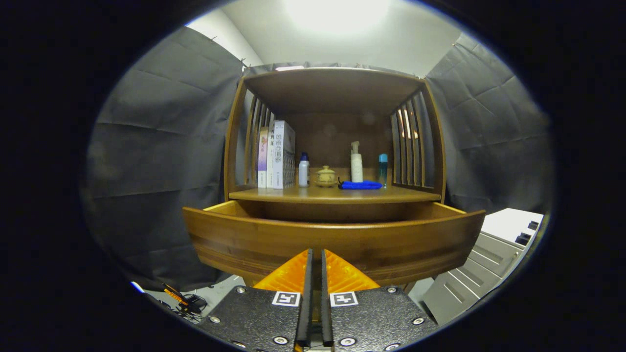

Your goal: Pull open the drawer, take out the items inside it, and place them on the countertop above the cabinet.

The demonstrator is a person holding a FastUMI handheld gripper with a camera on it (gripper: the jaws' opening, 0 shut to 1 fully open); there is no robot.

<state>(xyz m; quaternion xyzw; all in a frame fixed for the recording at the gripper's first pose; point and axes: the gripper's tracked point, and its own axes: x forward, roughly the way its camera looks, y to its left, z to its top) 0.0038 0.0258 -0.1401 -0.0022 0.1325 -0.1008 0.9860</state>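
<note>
hand-held gripper: lower centre of the frame, fingers clenched to a thin slit, grasping nothing visible.
contact: tips at or just before the drawer front; touching or not, i cannot tell.
drawer: pulled open, dead ahead, long axis running left to right across the fingers; its inside is hidden behind the front.
counter: just above and beyond the drawer, centre frame, carrying books, bottles, a blue cloth.
next move, my guess: rise over the front, then reach down in.
</note>
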